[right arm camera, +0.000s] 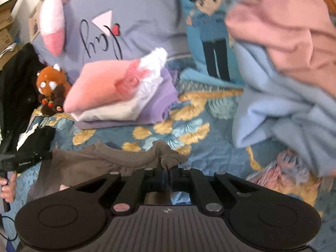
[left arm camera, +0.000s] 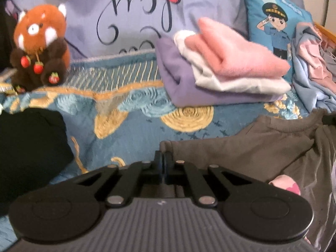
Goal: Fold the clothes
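Two black two-finger grippers were at work on an olive-brown cotton T-shirt (right arm camera: 100,159) that lay on the blue bedspread with gold embroidered swirls (left arm camera: 134,126). The right gripper (right arm camera: 167,169) had its jaws pinched tight on a bunched bit of the shirt's shoulder beside the neckline, with the cloth puckered up between the pads. The left gripper (left arm camera: 162,159) had its jaws pressed together at the shirt's other edge; whether any cloth was caught between them I could not tell from its own camera. The shirt spread between the two tools, collar (left arm camera: 294,124) pointing away from the person, whose hand (right arm camera: 8,187) showed around the left handle. Beyond the shirt sat a stack of folded clothes (left arm camera: 220,71): pink fleece on top, white in the middle, lilac underneath. Behind it leaned a lavender cushion with dark cursive lettering (left arm camera: 136,16) and a teal cushion printed with a saluting cartoon officer (left arm camera: 273,29). A red panda plush toy with strawberries (left arm camera: 40,46) stood well to the left. A heap of unfolded pale-blue and dusty-pink garments (right arm camera: 289,73) lay to the right, and a black garment (left arm camera: 31,147) near the left.
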A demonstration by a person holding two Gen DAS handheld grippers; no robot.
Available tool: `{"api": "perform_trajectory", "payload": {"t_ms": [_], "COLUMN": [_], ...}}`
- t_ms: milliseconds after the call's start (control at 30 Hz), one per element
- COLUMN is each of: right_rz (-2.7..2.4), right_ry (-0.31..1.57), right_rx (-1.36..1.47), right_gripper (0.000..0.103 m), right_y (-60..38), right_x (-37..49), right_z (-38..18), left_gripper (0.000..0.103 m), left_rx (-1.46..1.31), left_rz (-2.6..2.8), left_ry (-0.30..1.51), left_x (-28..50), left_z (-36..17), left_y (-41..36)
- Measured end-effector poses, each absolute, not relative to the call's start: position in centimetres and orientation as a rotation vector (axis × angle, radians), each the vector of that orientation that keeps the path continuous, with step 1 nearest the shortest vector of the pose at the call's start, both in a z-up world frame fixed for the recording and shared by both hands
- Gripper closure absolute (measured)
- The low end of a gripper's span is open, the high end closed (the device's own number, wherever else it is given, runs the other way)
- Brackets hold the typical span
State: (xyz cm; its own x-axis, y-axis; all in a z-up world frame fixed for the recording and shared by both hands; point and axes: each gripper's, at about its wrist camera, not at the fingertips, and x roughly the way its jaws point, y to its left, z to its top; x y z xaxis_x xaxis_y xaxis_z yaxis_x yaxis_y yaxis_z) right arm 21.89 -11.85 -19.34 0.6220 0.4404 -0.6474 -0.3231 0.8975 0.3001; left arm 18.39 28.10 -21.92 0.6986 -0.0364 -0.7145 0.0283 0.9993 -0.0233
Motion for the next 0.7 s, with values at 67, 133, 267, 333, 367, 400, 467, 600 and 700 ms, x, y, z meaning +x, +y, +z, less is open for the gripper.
{"api": "perform_trajectory", "payload": {"t_ms": [67, 133, 267, 333, 367, 400, 467, 600, 700], "right_rz": [0.433, 0.421, 0.394, 0.389, 0.385, 0.378, 0.364, 0.329, 0.304], "right_ry": [0.755, 0.728, 0.680, 0.647, 0.628, 0.617, 0.600, 0.567, 0.535], "right_rx": [0.137, 0.116, 0.079, 0.047, 0.034, 0.027, 0.009, -0.014, 0.002], "right_gripper": [0.099, 0.099, 0.099, 0.099, 0.099, 0.099, 0.099, 0.099, 0.099], "right_y": [-11.5, -11.1, -10.5, -10.2, -10.1, -10.1, -9.9, -9.7, -10.0], "right_x": [21.6, 21.5, 21.6, 21.5, 21.6, 21.9, 22.6, 24.2, 25.0], "right_z": [-18.1, -17.0, -14.7, -13.6, -13.0, -12.5, -11.7, -10.2, -9.3], "left_gripper": [0.102, 0.102, 0.102, 0.102, 0.102, 0.102, 0.102, 0.102, 0.102], "left_rx": [0.004, 0.015, 0.051, 0.063, 0.067, 0.071, 0.071, 0.067, 0.072], "left_rz": [-0.023, -0.013, 0.019, 0.039, 0.051, 0.063, 0.082, 0.112, 0.134], "left_ry": [0.777, 0.759, 0.718, 0.692, 0.681, 0.670, 0.659, 0.613, 0.571], "left_x": [18.2, 18.1, 18.2, 18.5, 18.8, 19.0, 19.9, 21.8, 22.9], "left_z": [-20.9, -19.8, -17.5, -16.4, -15.8, -15.2, -14.4, -12.3, -10.7], "left_y": [27.9, 27.7, 26.9, 26.5, 26.4, 26.2, 26.1, 25.5, 24.6]}}
